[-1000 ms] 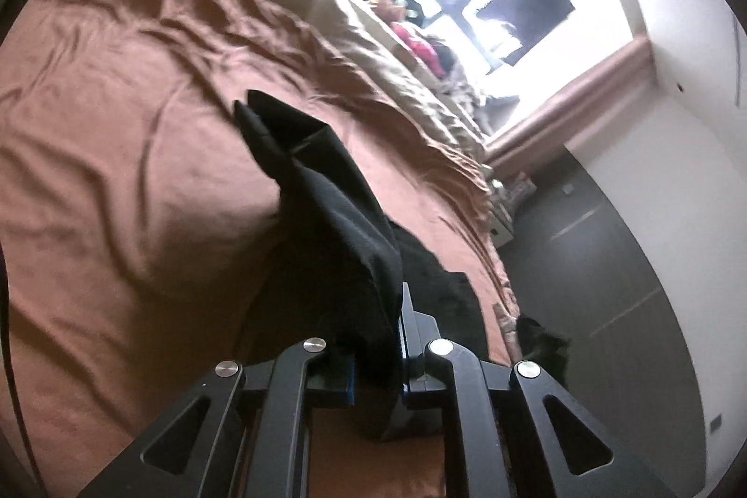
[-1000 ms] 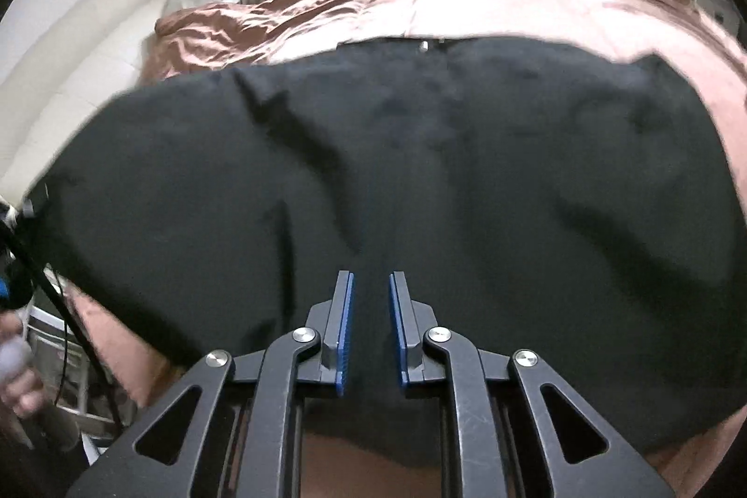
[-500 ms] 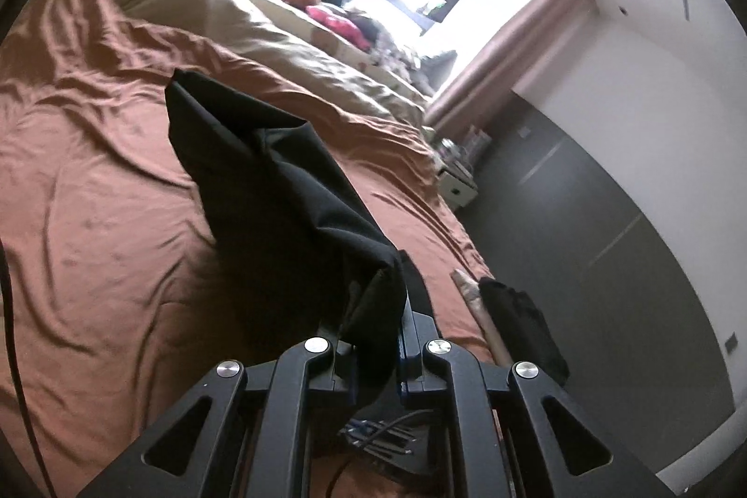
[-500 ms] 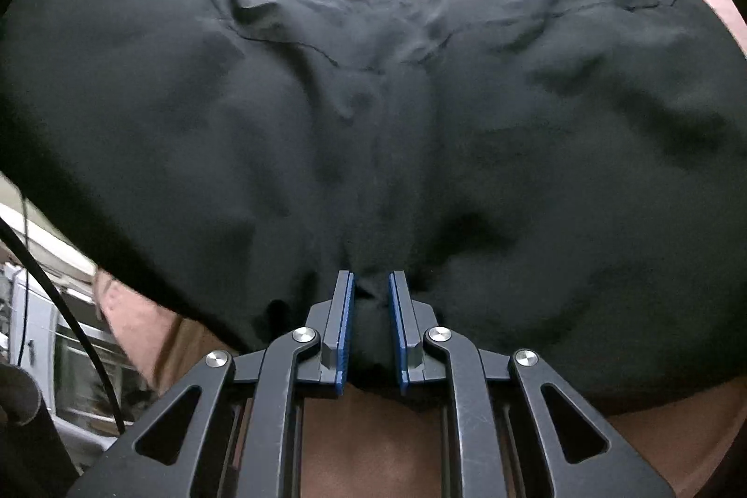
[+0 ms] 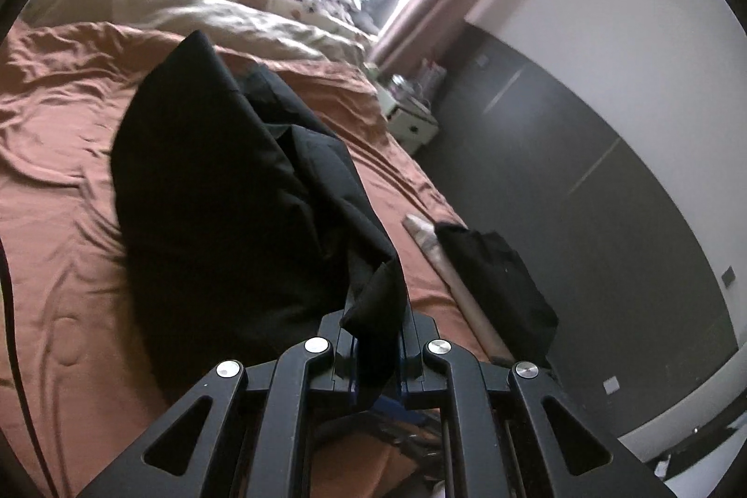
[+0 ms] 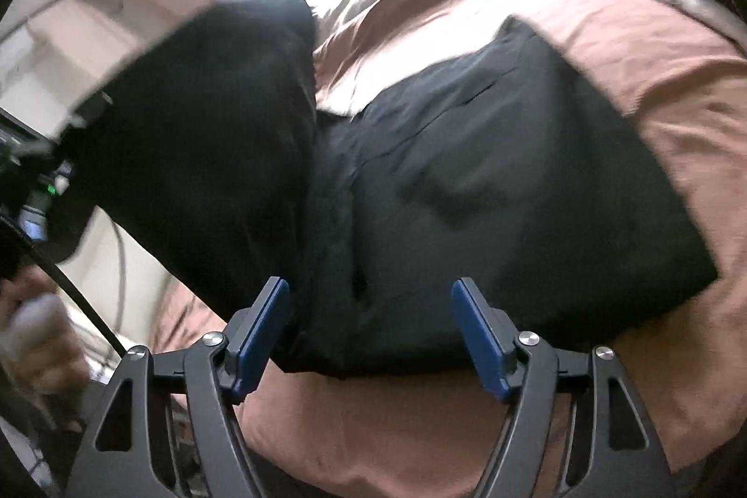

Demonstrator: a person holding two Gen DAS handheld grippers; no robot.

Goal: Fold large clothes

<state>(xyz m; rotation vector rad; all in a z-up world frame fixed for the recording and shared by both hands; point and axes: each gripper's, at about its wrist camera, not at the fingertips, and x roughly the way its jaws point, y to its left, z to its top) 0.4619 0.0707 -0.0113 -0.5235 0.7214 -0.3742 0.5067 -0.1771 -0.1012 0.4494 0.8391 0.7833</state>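
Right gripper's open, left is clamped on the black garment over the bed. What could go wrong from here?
1. Only the left gripper holds the black garment, by a bunched corner; the hanging fold may collapse unevenly onto the brown bedspread.
2. The right gripper is open with its blue pads astride the garment's near edge; closing now might pinch bedspread too.
3. A black cable runs beside the lifted flap and might snag.

Bed under a rumpled rust-brown sheet (image 5: 56,180), black garment (image 6: 490,194) lying across it — beige duvet (image 5: 196,3) bunched behind
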